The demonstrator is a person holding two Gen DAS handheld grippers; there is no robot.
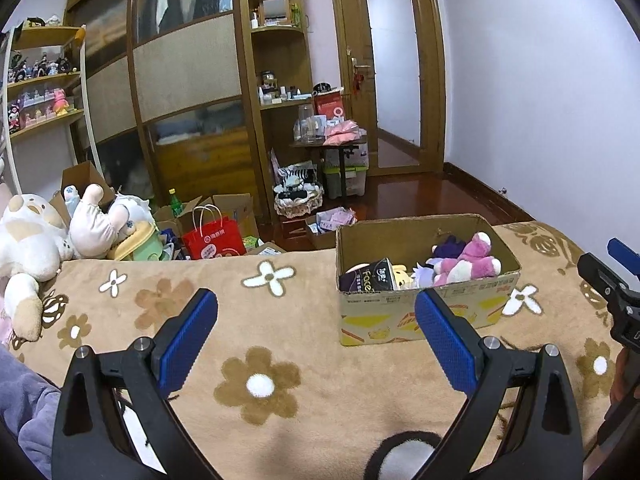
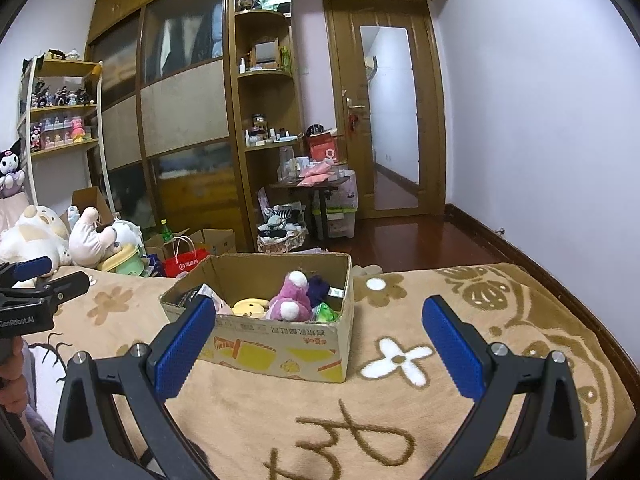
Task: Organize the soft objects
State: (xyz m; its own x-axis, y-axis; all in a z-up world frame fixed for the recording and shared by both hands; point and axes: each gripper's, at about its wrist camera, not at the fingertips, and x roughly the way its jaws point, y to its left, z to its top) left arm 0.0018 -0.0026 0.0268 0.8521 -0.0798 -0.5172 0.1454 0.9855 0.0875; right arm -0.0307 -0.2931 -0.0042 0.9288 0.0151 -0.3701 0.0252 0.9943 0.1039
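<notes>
Your left tongs (image 1: 316, 316) are spread wide and empty, hovering over the tan flower-print blanket (image 1: 280, 420) on the bed. Your right tongs (image 2: 320, 328) are wide too, also empty, aimed at the cardboard box (image 2: 280, 344) sitting on that blanket. Inside the box: a pink plush (image 2: 290, 296), a yellow plush (image 2: 250, 306), a dark purple soft item (image 2: 318, 286), something green (image 2: 326, 312) in the near corner, and a black tissue pack (image 1: 370, 276) at the left end. A big white-and-tan plush (image 1: 24, 244) lies at the bed's far left edge, well apart from the box, with a pink-white plush (image 1: 96, 224) just beside it.
</notes>
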